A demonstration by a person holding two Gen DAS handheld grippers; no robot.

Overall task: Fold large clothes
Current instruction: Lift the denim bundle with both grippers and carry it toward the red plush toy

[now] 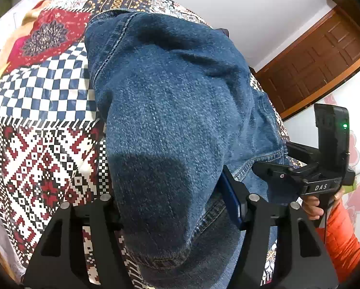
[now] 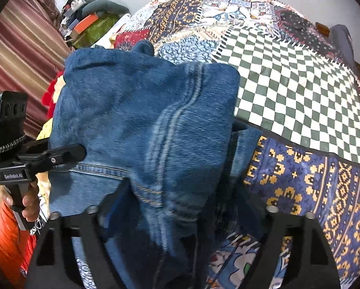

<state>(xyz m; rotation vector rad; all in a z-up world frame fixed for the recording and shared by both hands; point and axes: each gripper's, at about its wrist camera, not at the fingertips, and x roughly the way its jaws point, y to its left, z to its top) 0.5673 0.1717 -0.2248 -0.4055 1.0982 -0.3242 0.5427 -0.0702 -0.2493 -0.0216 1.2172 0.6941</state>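
Observation:
A blue denim garment (image 1: 170, 110) lies on the patchwork bedspread (image 1: 42, 101). It also fills the middle of the right wrist view (image 2: 146, 125). My left gripper (image 1: 177, 207) is shut on a thick fold of the denim that drapes over its fingers; one blue fingertip (image 1: 230, 192) shows at the right. My right gripper (image 2: 180, 207) is shut on another bunch of the denim, with its fingers mostly hidden under cloth. The right gripper shows from the side in the left wrist view (image 1: 300, 173), touching the denim hem. The left gripper shows in the right wrist view (image 2: 45, 159), likewise at the hem.
A wooden door (image 1: 317, 62) is at the right. A striped curtain (image 2: 18, 55) and a pile of clutter (image 2: 88, 21) are at the far left. The person's orange sleeve (image 1: 341, 236) is close by. The checkered patch (image 2: 295, 96) of the bedspread lies to the right.

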